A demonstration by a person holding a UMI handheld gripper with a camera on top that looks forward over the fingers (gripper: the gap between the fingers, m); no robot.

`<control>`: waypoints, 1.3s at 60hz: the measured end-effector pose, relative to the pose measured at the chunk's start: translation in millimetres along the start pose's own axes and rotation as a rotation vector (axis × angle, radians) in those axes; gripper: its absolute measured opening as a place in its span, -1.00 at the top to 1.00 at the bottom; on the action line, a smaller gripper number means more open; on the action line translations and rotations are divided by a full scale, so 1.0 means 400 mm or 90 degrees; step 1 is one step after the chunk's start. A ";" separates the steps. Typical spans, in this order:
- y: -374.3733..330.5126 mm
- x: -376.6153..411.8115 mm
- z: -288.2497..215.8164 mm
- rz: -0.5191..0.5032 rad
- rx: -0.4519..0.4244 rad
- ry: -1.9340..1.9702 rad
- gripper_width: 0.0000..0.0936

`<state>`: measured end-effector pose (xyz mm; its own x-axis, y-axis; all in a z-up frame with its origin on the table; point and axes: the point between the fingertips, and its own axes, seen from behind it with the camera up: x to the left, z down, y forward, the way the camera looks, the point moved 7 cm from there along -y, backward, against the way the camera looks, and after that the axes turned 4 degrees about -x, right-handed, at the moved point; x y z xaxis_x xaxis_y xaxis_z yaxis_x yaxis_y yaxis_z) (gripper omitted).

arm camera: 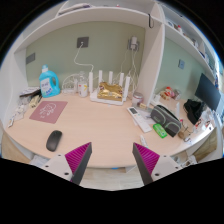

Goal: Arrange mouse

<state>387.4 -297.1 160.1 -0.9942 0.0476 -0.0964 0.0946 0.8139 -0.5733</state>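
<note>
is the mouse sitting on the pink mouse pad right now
No, the mouse lies on the bare desk, nearer the tool than the pink mouse pad, with wood showing between mouse and pad.

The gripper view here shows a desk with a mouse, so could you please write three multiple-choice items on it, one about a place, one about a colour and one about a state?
1. Where does the mouse lie?
A. on the desk, ahead of the finger pads
B. on the pink mat
C. between the fingers

2. What colour is the mouse?
A. white
B. black
C. red

3. How does the gripper stand?
A. shut on the mouse
B. shut on nothing
C. open, holding nothing

Answers: 1 A, it rests on bare wood, apart from the pink mat. 2 B, it shows dark. 3 C, a wide gap parts the pads.
</note>
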 end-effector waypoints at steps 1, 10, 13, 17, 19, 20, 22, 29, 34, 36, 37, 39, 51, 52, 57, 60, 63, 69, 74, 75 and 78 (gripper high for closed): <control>-0.001 -0.002 0.002 0.003 0.002 0.000 -0.81; -0.025 -0.006 0.046 0.035 0.018 0.003 -0.81; -0.040 0.002 0.068 0.049 0.025 0.003 -0.81; -0.060 0.023 0.102 0.060 0.035 0.008 -0.80; -0.072 0.039 0.122 0.063 0.040 0.011 -0.80; -0.077 0.049 0.131 0.064 0.043 0.013 -0.81; -0.088 0.070 0.152 0.065 0.048 0.015 -0.80; -0.117 0.177 0.203 0.057 0.059 0.031 -0.81; -0.105 0.276 0.218 0.043 0.049 0.040 -0.81; -0.094 0.316 0.219 0.037 0.045 0.042 -0.81; -0.087 0.338 0.220 0.033 0.045 0.043 -0.81; -0.070 0.379 0.219 0.026 0.047 0.045 -0.81; 0.074 0.566 0.154 -0.002 0.024 0.038 -0.80; 0.091 0.576 0.150 -0.003 0.024 0.036 -0.80; 0.176 0.609 0.132 -0.001 0.027 0.028 -0.80; 0.223 0.620 0.128 0.003 0.030 0.023 -0.79; 0.264 0.625 0.126 0.006 0.038 0.020 -0.73; 0.307 0.642 0.106 -0.007 0.031 0.046 -0.37; 0.322 0.640 0.100 -0.003 0.022 0.055 -0.03; 0.323 0.641 0.100 -0.001 0.020 0.056 -0.02; 0.325 0.639 0.097 -0.001 0.020 0.052 0.02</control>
<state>147.4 -201.6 29.3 -0.9951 0.0945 -0.0301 0.0936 0.7950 -0.5993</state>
